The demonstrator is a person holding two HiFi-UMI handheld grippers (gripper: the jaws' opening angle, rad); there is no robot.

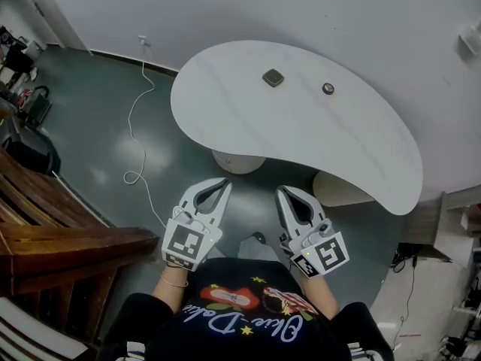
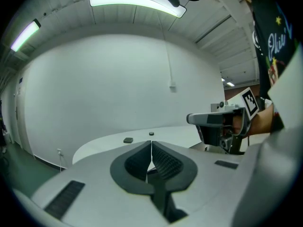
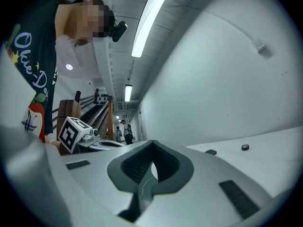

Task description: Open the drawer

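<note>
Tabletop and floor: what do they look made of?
Tabletop: white, smooth, low sheen with faint grey streaks; probably laminate or painted board, core unseen. Floor: dark grey-green, seamless, glossy with light reflections; likely epoxy coating or sheet vinyl.

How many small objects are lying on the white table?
2: a dark square piece toward the far edge, a small round piece to its right. None looks hidden.

A white, kidney-shaped table (image 1: 361, 141) is standing against the wall. A small dark square block (image 1: 273, 77) is lying on the table's top, with a small round piece (image 1: 328, 89) sitting near it. A white cable (image 1: 137, 126) is trailing across the floor left of the table, and wooden stairs (image 1: 52, 224) are rising further left.
</note>
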